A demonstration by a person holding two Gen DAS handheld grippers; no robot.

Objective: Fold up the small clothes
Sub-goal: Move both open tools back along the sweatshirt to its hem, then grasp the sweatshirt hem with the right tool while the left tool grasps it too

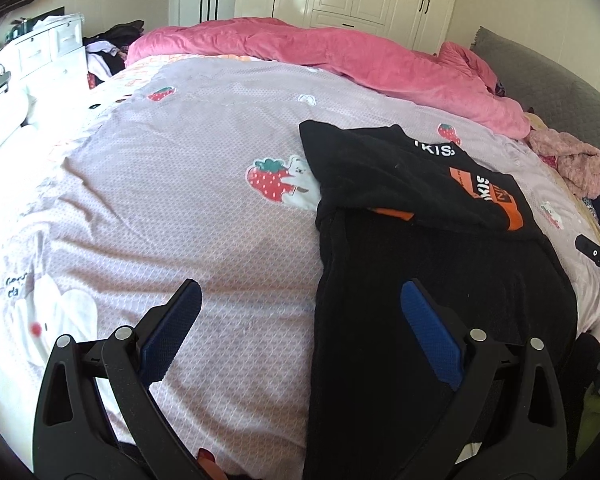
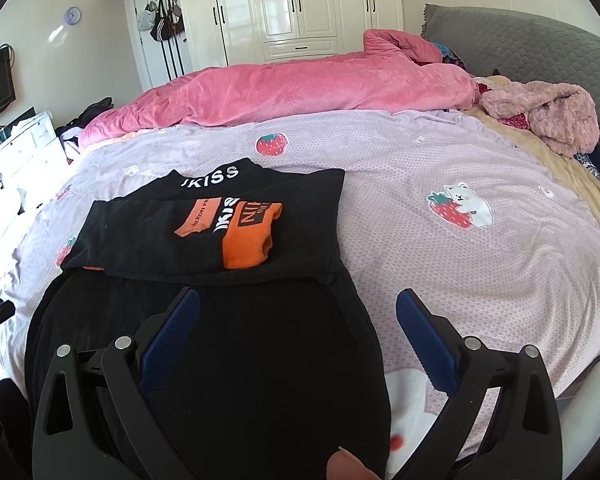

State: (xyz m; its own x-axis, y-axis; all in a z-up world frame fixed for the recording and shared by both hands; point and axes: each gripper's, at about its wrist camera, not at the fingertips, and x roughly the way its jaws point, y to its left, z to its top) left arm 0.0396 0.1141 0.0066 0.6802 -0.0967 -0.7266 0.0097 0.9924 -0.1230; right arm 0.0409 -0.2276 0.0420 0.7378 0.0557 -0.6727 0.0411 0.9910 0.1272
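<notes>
The only containers I can see are the closed wardrobe (image 2: pixel 296 4) behind the bed and a white drawer unit (image 1: pixel 48 56) off to my left, and I cannot tell what either holds. The black top (image 2: pixel 204 240) lies flat on the strawberry-print sheet (image 2: pixel 480 280), near the bed's front edge, with its orange-cuffed sleeve (image 2: pixel 244 232) folded across the chest and white lettering at the collar. My left gripper (image 1: pixel 300 296) and right gripper (image 2: pixel 298 300) both hover wide open over the top's lower part, holding nothing.
</notes>
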